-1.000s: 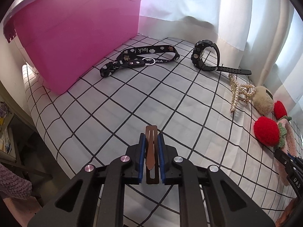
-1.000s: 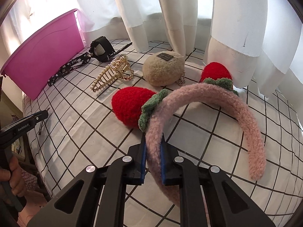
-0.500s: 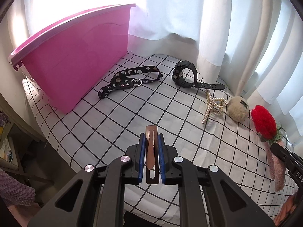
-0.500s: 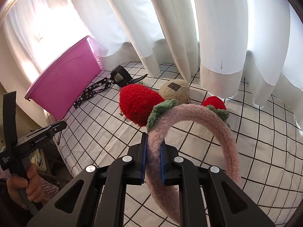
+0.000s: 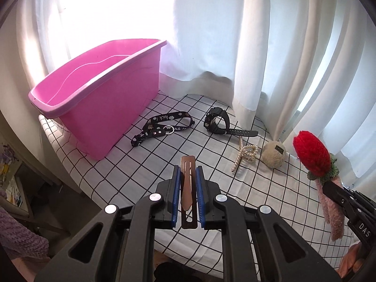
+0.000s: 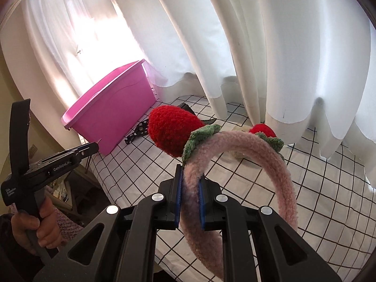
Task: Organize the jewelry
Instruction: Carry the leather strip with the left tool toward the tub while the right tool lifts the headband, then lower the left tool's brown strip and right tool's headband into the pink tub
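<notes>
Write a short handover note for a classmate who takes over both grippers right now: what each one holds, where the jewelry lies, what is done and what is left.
Left gripper: shut on a brown hair clip, held above the checked cloth.
Right gripper: shut on the pink strawberry headband, lifted clear of the cloth.
Pink bin: at the far left of the cloth; no item shows in the part of its inside that is visible.
On the cloth: black strap, black watch, pearl claw clip, beige fluffy clip.
Done: two items picked up.
Left: probably drop both into the bin, then collect the other four.
</notes>
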The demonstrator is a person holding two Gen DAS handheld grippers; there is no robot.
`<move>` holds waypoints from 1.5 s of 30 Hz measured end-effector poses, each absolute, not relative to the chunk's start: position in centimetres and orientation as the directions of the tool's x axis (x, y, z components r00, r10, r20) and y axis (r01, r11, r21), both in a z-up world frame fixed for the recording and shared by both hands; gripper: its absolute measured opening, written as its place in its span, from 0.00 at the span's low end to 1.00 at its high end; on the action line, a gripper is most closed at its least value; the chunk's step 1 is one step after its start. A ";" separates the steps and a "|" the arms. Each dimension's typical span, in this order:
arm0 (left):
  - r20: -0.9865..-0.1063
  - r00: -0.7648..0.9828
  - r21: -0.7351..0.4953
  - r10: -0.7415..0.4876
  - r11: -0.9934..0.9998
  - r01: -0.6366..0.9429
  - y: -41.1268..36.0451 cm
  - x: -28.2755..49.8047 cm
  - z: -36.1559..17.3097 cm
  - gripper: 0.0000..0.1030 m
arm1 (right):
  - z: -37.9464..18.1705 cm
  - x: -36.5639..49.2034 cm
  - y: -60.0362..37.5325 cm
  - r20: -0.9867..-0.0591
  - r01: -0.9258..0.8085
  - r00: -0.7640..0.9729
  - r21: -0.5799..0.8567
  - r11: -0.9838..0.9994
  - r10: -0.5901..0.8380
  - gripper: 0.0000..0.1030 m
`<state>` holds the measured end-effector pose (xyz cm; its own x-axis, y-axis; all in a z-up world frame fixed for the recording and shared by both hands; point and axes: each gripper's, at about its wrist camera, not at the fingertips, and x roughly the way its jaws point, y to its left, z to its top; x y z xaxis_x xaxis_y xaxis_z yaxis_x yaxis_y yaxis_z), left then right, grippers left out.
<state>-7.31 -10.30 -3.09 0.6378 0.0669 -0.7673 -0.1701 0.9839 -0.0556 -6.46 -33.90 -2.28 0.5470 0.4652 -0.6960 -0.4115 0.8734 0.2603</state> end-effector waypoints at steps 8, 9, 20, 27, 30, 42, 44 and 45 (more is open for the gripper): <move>-0.696 0.711 -0.072 0.099 0.976 -0.206 -8.5 -8.4 1.8 0.13 | 2.7 -5.6 -31.2 -0.632 -0.511 0.572 0.223 0.830 0.522 0.11; -0.686 0.720 -0.072 0.104 0.975 -0.210 -8.2 -8.5 2.4 0.13 | 3.2 -5.4 -30.6 -0.625 -0.522 0.571 0.222 0.823 0.532 0.11; -0.627 0.766 -0.079 0.141 0.967 -0.243 -0.9 -4.9 6.2 0.13 | 7.9 -1.9 -21.0 -0.548 -0.611 0.565 0.225 0.759 0.617 0.11; -0.604 0.782 -0.083 0.153 0.964 -0.252 5.9 -1.2 7.8 0.13 | 9.3 0.9 -13.5 -0.528 -0.649 0.552 0.213 0.730 0.645 0.11; -0.598 0.786 -0.089 0.159 0.961 -0.263 9.0 0.5 8.0 0.13 | 9.9 2.3 -10.0 -0.521 -0.667 0.546 0.204 0.717 0.656 0.11; -0.642 0.748 -0.102 0.169 0.948 -0.301 18.7 7.1 6.7 0.13 | 10.8 7.9 2.3 -0.541 -0.733 0.473 0.195 0.651 0.695 0.11; -0.664 0.729 -0.104 0.166 0.945 -0.309 19.7 7.9 6.0 0.13 | 10.2 9.0 4.2 -0.560 -0.738 0.445 0.213 0.641 0.698 0.11; -0.675 0.720 -0.108 0.162 0.943 -0.314 20.1 8.3 5.6 0.13 | 9.9 9.6 5.0 -0.570 -0.740 0.434 0.216 0.637 0.697 0.11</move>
<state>8.27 20.10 5.58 0.7197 0.1624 -0.6750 -0.3142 0.9432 -0.1081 9.56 4.98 9.89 0.4344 0.6975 -0.5699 -0.7399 0.6372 0.2158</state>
